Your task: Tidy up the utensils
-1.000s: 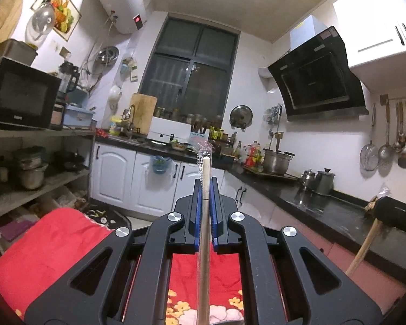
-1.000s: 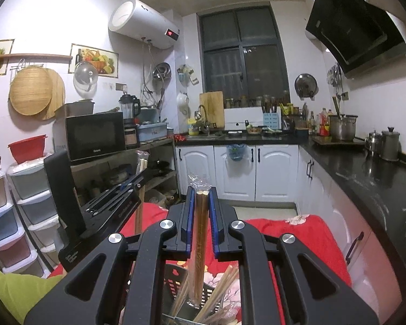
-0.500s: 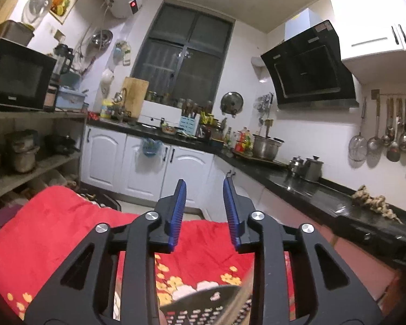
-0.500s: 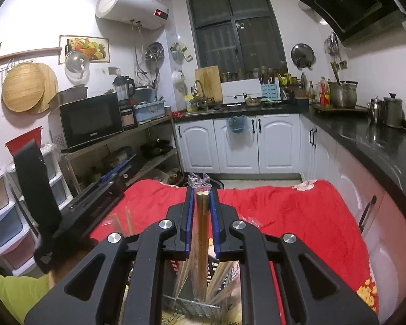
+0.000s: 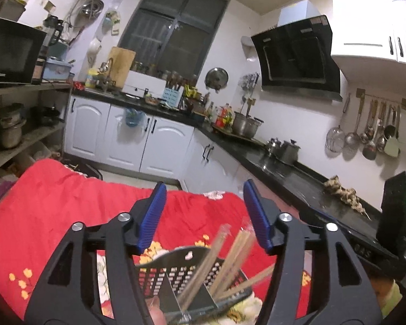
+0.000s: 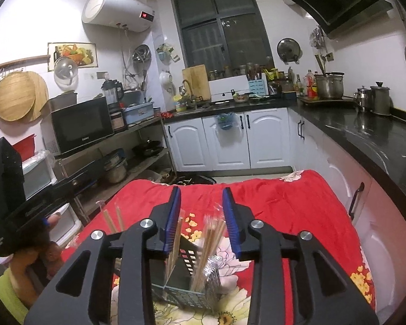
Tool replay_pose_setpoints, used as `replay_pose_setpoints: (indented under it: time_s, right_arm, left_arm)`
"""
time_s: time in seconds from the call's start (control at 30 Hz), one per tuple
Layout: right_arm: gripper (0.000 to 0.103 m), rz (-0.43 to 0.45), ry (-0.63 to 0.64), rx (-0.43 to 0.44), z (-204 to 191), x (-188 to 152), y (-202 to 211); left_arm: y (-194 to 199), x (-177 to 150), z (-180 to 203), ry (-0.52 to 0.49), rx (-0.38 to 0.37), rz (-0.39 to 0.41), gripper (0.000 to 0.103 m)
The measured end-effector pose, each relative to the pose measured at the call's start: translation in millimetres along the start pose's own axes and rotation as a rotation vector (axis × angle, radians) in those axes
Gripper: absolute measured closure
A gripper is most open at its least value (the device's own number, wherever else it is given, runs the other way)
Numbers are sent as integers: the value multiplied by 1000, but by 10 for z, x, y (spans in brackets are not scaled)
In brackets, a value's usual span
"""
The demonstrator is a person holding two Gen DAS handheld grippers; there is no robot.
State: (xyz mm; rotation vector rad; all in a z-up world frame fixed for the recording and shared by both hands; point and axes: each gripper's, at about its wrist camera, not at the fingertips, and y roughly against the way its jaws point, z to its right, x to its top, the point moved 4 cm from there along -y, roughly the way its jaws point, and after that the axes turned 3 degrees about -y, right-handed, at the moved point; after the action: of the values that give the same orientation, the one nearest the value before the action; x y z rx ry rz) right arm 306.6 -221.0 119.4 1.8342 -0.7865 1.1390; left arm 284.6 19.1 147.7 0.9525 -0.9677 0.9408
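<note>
I am watching both tools' jaws opening, left tool wide, right tool narrower, neither gripping; chopsticks are standing in the slotted caddy on the red-clothed tabletop.

Indoor artificial light, moderately dim; the window is dark. Strong fisheye curvature with black corner vignetting. Glare streaks the black worktop; nearby chopsticks blur.
</note>
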Motion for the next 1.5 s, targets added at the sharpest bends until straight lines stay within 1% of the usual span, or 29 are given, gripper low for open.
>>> replay_pose_setpoints:
  time_s: [0.07,0.1,0.17,0.2,0.27,0.37,0.47,0.53,0.67,0.87,0.93,1.1,1.2,1.27,1.5]
  right_arm:
    - [68,1,5,-5,2,-14,50]
    - [67,0,8,-7,3,-22,79]
    - [65,2,14,-12,-5,-47,148]
    - [63,3,15,-12,-12,-58,170]
    - [59,4,13,-7,-13,-76,226]
    - [56,6,14,0,-37,-107,319]
    - [47,9,16,2,-68,-143,400]
    - [40,8,16,6,-79,-168,447]
    - [34,13,22,7,-114,-230,542]
    - [22,8,46,-5,-193,-438,666]
    - [14,2,56,-15,-228,-528,690]
    - [9,-35,83,-35,-303,-769,701]
    - [8,-61,100,-55,-327,-950,694]
    - [8,-80,104,-66,-330,-1074,678]
    - [7,-113,107,-117,-267,-1501,656]
  left_arm:
    - [57,-17,25,-4,-10,-20,41]
    - [92,-24,33,-6,-14,-28,39]
    - [149,-34,45,-10,-17,-35,31]
    - [180,-41,48,-10,-18,-41,29]
    - [248,-57,44,-3,-22,-52,19]
    - [330,-81,41,-4,-26,-68,11]
    - [417,-107,35,-2,-20,-73,10]
    - [490,-142,4,5,5,-78,10]
    - [617,-205,-54,35,24,-87,10]
    - [781,-381,-36,-11,95,-119,10]
    - [822,-461,-10,-38,107,-133,10]
    - [868,-751,12,-81,157,-197,10]
    - [854,-984,4,-96,179,-247,10]
    - [853,-1119,-21,-105,196,-265,10]
    - [975,-1436,-43,-115,249,-252,10]
